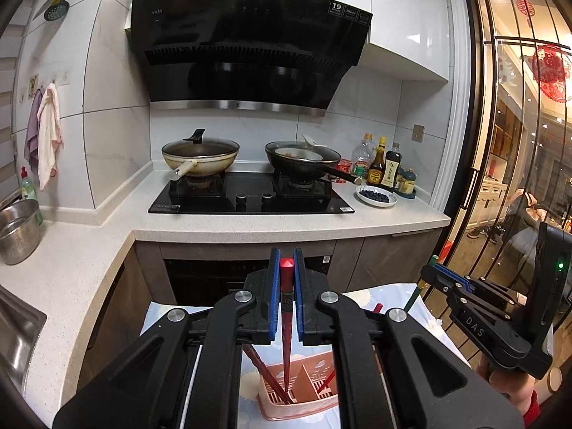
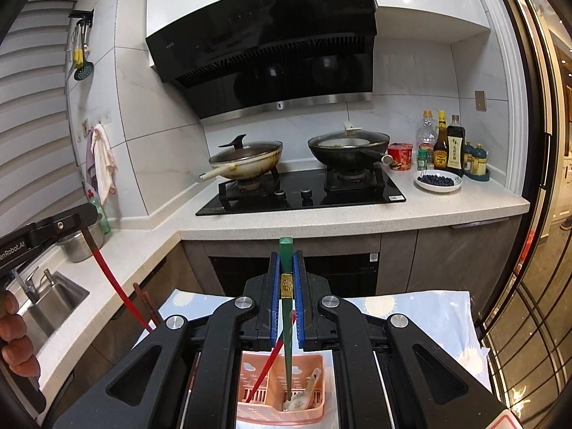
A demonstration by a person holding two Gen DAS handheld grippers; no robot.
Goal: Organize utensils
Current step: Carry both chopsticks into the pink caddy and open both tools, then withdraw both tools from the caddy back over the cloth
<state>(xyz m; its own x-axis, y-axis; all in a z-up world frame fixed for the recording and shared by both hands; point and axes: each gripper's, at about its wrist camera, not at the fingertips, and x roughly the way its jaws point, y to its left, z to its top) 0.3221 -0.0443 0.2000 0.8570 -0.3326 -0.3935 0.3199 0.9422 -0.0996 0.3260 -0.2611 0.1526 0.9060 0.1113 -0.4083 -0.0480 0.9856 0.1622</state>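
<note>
My left gripper (image 1: 285, 261) is shut on a red chopstick (image 1: 286, 307) that stands upright, its tip down in the left compartment of a pink utensil basket (image 1: 307, 405). A dark red chopstick (image 1: 262, 371) leans in the same compartment. My right gripper (image 2: 286, 261) is shut on a green chopstick (image 2: 286, 318) with a gold band, its tip down in the right compartment of the basket (image 2: 282, 411), beside a ceramic spoon (image 2: 304, 393). A red chopstick (image 2: 268, 368) leans in the left compartment. The right gripper also shows in the left wrist view (image 1: 429, 275).
The basket stands on a blue patterned cloth (image 2: 422, 307). Behind is a white counter (image 1: 250, 221) with a black hob, two pans (image 1: 200, 157), sauce bottles (image 1: 384, 164) and a blueberry plate (image 2: 438, 180). A sink (image 2: 50, 304) and metal colander (image 1: 18, 230) are left.
</note>
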